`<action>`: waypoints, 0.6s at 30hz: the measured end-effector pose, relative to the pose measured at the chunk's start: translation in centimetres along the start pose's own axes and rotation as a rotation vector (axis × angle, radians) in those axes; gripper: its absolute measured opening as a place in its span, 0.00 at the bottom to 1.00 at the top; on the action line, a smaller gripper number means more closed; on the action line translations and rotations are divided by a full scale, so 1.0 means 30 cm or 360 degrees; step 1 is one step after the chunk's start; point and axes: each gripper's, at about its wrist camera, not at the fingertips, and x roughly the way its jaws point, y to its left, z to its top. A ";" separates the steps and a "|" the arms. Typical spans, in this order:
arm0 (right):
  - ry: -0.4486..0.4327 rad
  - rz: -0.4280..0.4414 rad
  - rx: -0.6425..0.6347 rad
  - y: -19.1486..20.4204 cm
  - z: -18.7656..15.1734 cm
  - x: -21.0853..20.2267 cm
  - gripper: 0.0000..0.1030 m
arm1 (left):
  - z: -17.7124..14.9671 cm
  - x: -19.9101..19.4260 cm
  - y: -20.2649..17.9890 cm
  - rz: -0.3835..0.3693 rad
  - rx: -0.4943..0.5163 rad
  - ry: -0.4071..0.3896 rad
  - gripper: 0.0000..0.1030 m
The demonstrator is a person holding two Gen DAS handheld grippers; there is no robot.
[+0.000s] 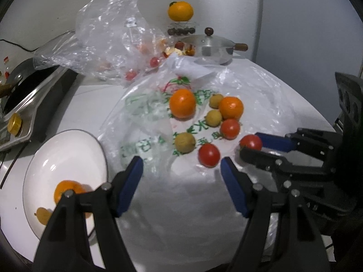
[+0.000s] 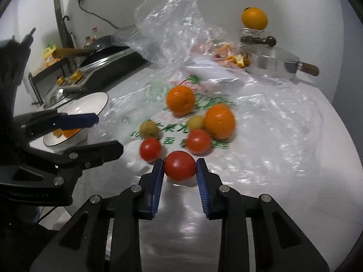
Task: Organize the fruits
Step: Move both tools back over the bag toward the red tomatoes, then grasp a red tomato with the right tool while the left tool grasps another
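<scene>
My right gripper (image 2: 180, 166) is shut on a red tomato (image 2: 180, 166) that sits on the printed plastic bag (image 2: 261, 117); the left wrist view shows the same grip (image 1: 249, 144) at the right. Beyond it lie two oranges (image 1: 182, 103) (image 1: 231, 107), two more tomatoes (image 1: 209, 154) (image 1: 230, 128) and three small yellow fruits (image 1: 185, 142). My left gripper (image 1: 181, 159) is open and empty over the bag's near edge. To its left, a white plate (image 1: 68, 149) holds an orange (image 1: 68, 190) and a small yellow fruit (image 1: 43, 215).
A crumpled clear bag (image 1: 109, 38) with small fruits lies behind. A steel lidded pan (image 1: 208, 47) stands at the back, and another orange (image 1: 180, 10) sits on a jar by the wall. A stove with a dark pan (image 1: 34, 79) borders the left side.
</scene>
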 end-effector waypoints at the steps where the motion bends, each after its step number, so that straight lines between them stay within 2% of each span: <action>1: -0.0005 -0.0007 0.0004 -0.012 0.000 -0.006 0.30 | 0.002 -0.001 -0.008 -0.0001 0.0011 -0.0005 0.70; 8: -0.0020 -0.0033 0.0043 -0.085 -0.011 -0.026 0.30 | 0.026 0.004 -0.071 -0.0011 0.0100 -0.0046 0.69; 16: -0.0030 -0.0037 0.0096 -0.134 -0.028 -0.037 0.30 | 0.056 -0.033 -0.100 0.0000 0.0131 -0.0184 0.69; 18: -0.0032 -0.0035 0.0102 -0.140 -0.033 -0.041 0.30 | 0.057 -0.026 -0.111 0.0002 0.0148 -0.0177 0.63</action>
